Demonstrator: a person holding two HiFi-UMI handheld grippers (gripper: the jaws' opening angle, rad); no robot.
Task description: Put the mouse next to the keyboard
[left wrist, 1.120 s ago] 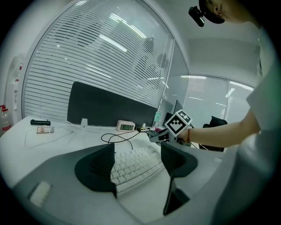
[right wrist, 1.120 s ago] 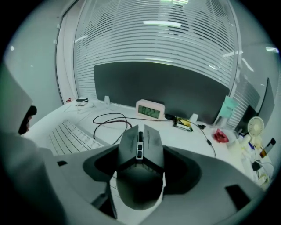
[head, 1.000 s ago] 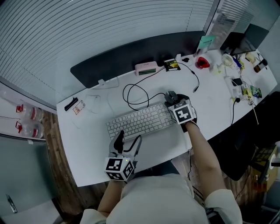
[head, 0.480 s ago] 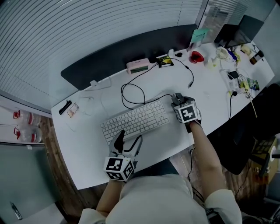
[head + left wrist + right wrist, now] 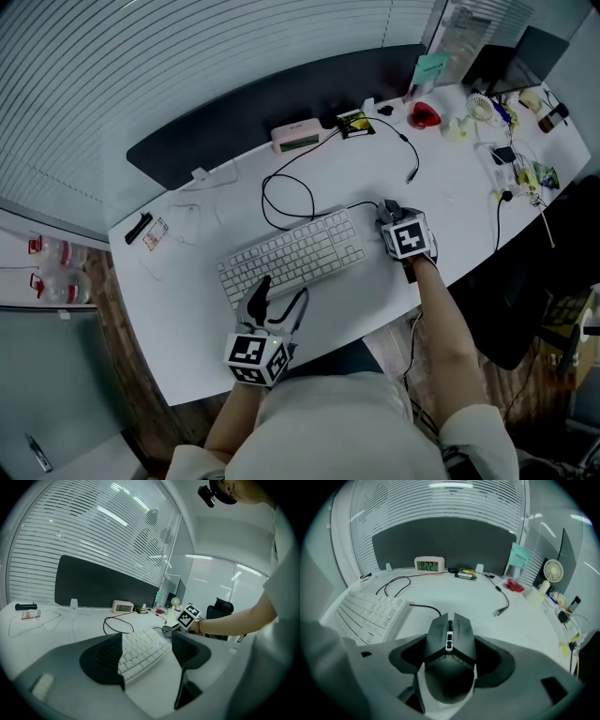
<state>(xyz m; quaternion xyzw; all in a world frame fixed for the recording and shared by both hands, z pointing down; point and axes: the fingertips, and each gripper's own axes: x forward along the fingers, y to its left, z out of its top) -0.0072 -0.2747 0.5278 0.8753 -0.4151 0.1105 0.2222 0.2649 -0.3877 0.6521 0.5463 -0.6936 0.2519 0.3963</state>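
Note:
A white keyboard (image 5: 292, 255) lies slanted on the white desk (image 5: 187, 319). Just off its right end my right gripper (image 5: 394, 221) is shut on a dark grey wired mouse (image 5: 388, 209), whose cable curls back over the desk. In the right gripper view the mouse (image 5: 450, 634) fills the gap of the right gripper (image 5: 451, 659), with both pads against its sides, and it sits low over the desk beside the keyboard (image 5: 370, 613). Whether it rests on the surface I cannot tell. My left gripper (image 5: 278, 305) stands open and empty near the desk's front edge, pointing at the keyboard (image 5: 140, 651).
A digital clock (image 5: 294, 135) and a black divider panel (image 5: 272, 103) stand at the back. A loose cable end (image 5: 410, 173) lies right of the mouse. A red object (image 5: 421, 118), a small fan (image 5: 481, 106) and clutter fill the right end. A black chair (image 5: 534, 281) stands beside the desk.
My right gripper has carried the mouse a little rightward off the keyboard's right end and lower toward the desk. The left gripper has hardly shifted.

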